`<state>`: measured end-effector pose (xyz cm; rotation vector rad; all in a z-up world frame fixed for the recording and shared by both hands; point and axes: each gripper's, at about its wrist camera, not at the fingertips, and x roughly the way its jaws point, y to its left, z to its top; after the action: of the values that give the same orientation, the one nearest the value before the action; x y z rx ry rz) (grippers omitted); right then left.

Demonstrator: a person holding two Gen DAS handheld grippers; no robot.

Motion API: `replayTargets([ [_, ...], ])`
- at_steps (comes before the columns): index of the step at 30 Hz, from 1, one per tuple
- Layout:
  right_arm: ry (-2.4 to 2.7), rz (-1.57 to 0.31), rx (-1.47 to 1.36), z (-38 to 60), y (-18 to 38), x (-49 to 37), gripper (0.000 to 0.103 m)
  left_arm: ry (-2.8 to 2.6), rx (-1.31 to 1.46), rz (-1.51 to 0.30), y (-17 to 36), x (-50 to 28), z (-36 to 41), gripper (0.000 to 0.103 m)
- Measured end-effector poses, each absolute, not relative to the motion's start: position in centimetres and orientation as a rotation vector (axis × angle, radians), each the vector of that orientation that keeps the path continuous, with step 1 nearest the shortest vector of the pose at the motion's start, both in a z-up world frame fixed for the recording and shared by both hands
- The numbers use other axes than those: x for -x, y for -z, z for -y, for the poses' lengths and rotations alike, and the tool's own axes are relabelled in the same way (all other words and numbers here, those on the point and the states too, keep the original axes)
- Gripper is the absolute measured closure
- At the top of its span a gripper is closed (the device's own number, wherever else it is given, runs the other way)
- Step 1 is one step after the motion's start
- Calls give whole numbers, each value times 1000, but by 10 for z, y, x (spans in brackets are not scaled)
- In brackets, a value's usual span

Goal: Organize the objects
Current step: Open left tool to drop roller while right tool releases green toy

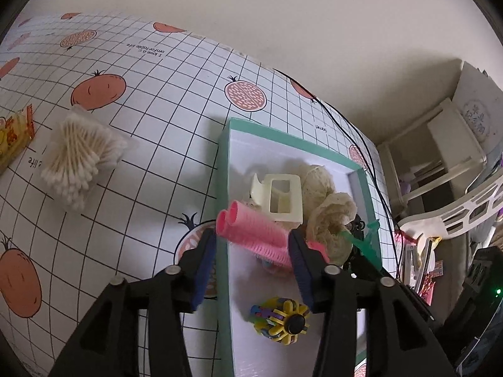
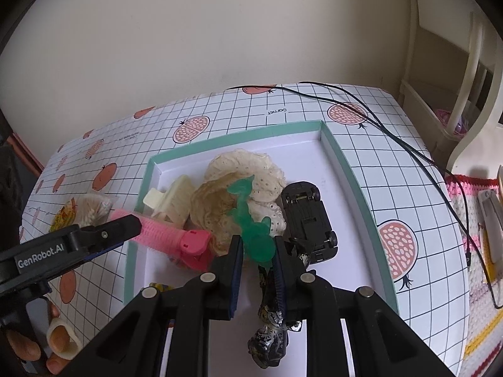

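Observation:
A teal-rimmed white box lies on the fruit-print table. In it are pink hair rollers, a cream claw clip, cream lace fabric, an upturned black toy car, a colourful wheel toy and a silver-black patterned piece. My left gripper is open, straddling the rollers over the box's left wall. My right gripper is shut on a translucent green plastic toy above the lace.
A bag of cotton swabs and a yellow snack packet lie left of the box. A black cable trails across the table's right side. Cream shelving and clutter stand past the right edge. A person's fingers show at lower left.

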<state>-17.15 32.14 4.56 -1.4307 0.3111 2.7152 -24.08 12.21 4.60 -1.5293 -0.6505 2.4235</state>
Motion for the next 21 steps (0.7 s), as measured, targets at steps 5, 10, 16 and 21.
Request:
replayTargets([
  [5,-2711,-317,1426,-322,-46,171,75,-2431,1539,641,-47,239,-120,48],
  [10,-2715,-312,1416,-321,-49,170,74,-2448,1530,623,-53,238,-118,47],
  [16,-2717,-307,1399,-320,-53,170,68,-2495,1500,533,-65,235,-120,47],
  [21,-2727,-305,1372,-318,-58,170,62,-2544,1479,432,-75,231,-121,40],
])
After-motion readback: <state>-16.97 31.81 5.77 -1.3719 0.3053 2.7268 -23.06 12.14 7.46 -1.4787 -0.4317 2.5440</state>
